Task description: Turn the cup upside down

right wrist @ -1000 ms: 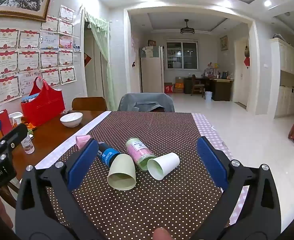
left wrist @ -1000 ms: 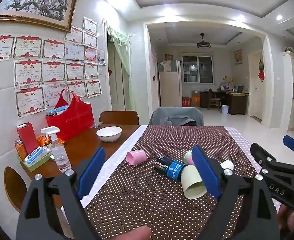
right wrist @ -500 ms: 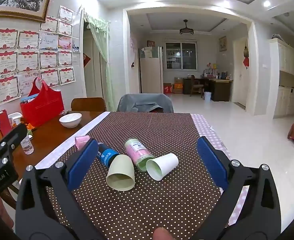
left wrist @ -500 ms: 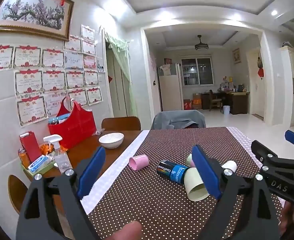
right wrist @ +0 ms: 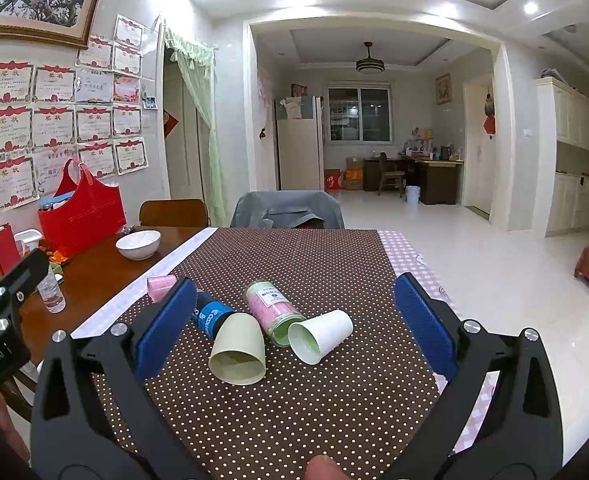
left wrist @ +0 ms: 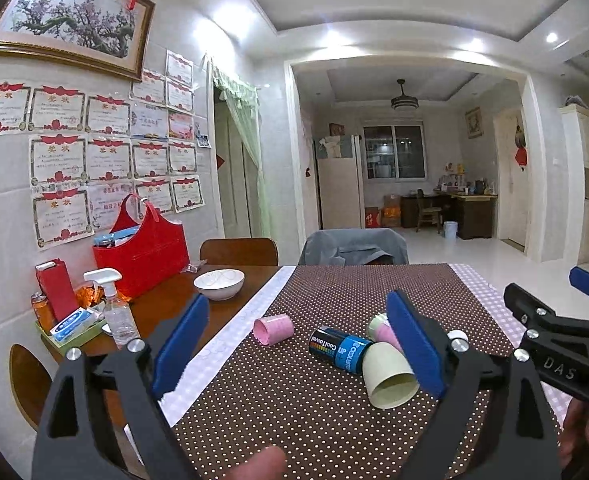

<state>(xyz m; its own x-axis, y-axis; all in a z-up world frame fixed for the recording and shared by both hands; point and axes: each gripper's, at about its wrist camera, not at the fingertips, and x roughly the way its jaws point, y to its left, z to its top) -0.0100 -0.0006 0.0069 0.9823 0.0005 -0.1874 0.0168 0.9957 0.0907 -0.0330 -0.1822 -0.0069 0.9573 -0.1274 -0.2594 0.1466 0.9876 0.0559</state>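
Observation:
Three cups lie on their sides on the brown dotted cloth. A cream cup has its mouth toward me. A white cup lies to its right, mostly hidden in the left wrist view. A small pink cup lies further left. My left gripper is open and empty, held above the cloth short of the cups. My right gripper is open and empty, with the cream and white cups seen between its fingers.
A blue and black can and a pink jar lie between the cups. A white bowl, a spray bottle and a red bag stand on the bare wood at the left. Chairs stand at the far edge.
The left gripper has risen and pulled back a little, so the cups sit lower in its view. The right gripper has hardly moved. Both stay open.

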